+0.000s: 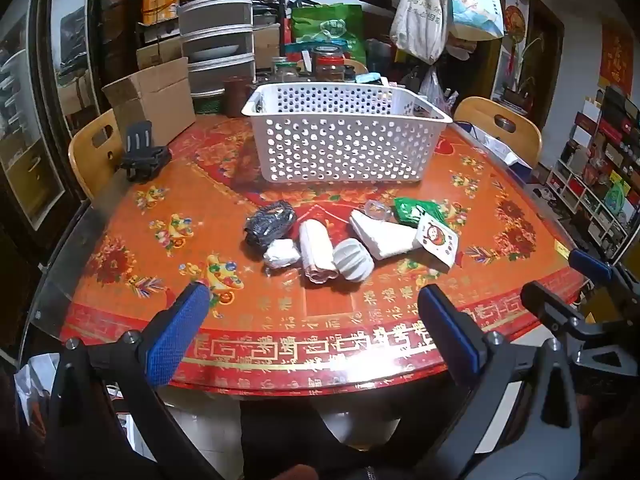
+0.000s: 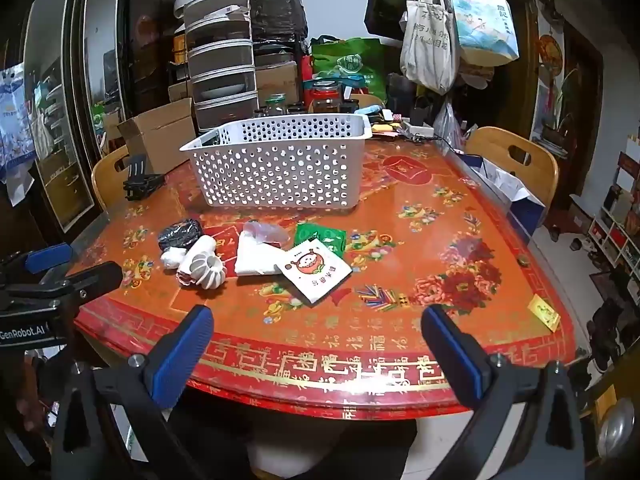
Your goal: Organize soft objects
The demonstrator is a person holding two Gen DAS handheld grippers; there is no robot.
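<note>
A white perforated basket (image 1: 344, 140) (image 2: 280, 164) stands on the red patterned table. In front of it lies a cluster of soft items: a black bag bundle (image 1: 269, 222) (image 2: 179, 234), a small white bundle (image 1: 282, 253), a rolled white bag (image 1: 316, 250), a ribbed white ball (image 1: 352, 259) (image 2: 208, 268), a folded white bag (image 1: 384, 234) (image 2: 256, 258), a green packet (image 1: 416, 210) (image 2: 320, 238) and a white cartoon-printed packet (image 1: 437, 240) (image 2: 314, 270). My left gripper (image 1: 314, 296) and right gripper (image 2: 318, 320) hover open over the table's near edge, nothing between their blue pads.
A black clamp (image 1: 142, 156) sits at the table's left edge beside a cardboard box (image 1: 154, 100). Wooden chairs (image 1: 500, 124) stand left and right. Jars and stacked drawers crowd behind the basket. A small yellow card (image 2: 544, 312) lies at the right edge.
</note>
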